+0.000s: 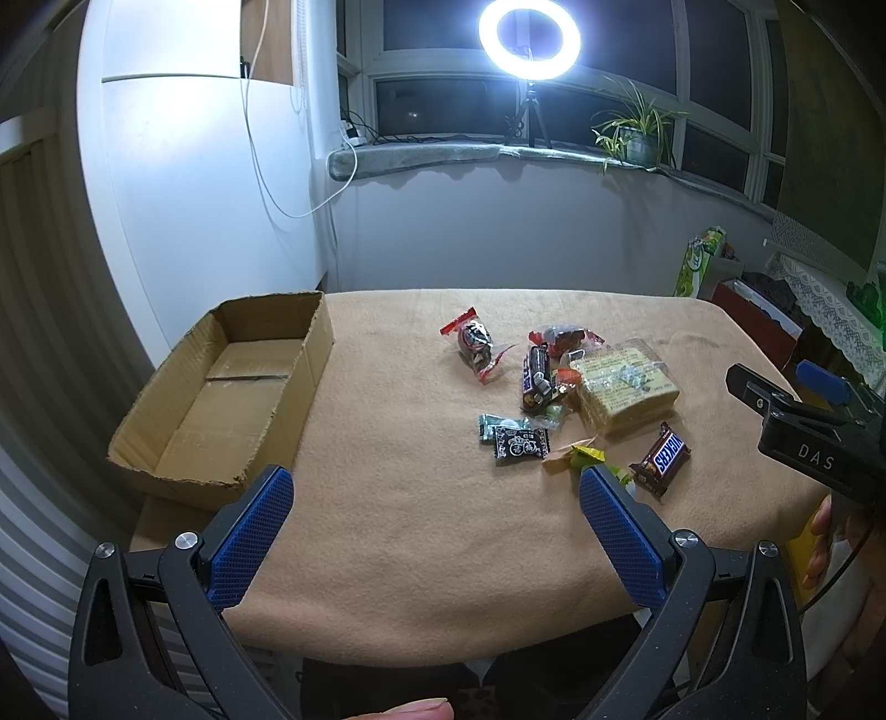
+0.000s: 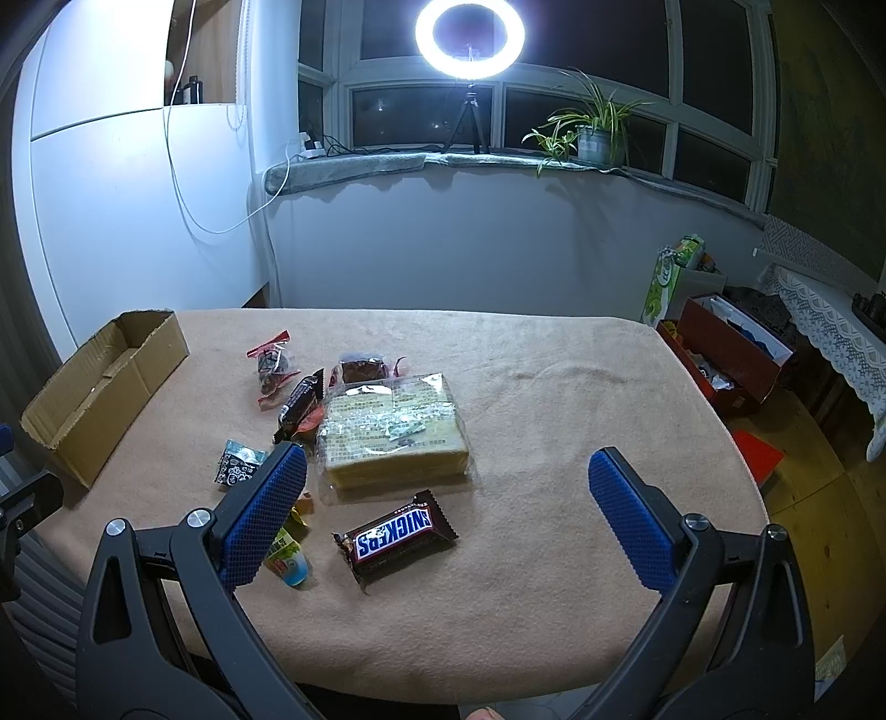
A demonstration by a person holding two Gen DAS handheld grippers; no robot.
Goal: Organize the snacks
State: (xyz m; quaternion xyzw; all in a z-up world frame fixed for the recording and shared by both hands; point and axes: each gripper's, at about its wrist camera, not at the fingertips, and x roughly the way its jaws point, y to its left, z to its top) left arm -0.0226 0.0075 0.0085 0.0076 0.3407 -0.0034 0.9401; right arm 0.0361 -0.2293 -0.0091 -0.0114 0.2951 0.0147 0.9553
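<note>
An empty cardboard box [image 1: 221, 387] sits at the table's left edge; it also shows in the right wrist view [image 2: 105, 382]. Snacks lie mid-table: a Snickers bar [image 2: 396, 534], a wrapped sandwich cake [image 2: 393, 437], a dark chocolate bar [image 2: 299, 404], a red-wrapped snack [image 1: 476, 343], small candies [image 1: 515, 437] and a yellow-green candy [image 2: 285, 554]. My left gripper [image 1: 437, 487] is open and empty above the near table edge. My right gripper [image 2: 448, 476] is open and empty, hovering just above the Snickers bar; its body also shows in the left wrist view [image 1: 803, 432].
The table is covered with a tan cloth [image 2: 554, 421]. A ring light [image 2: 469, 37] and a potted plant [image 2: 595, 133] stand on the windowsill. Red boxes [image 2: 731, 360] and a green bag [image 2: 673, 277] sit on the floor to the right.
</note>
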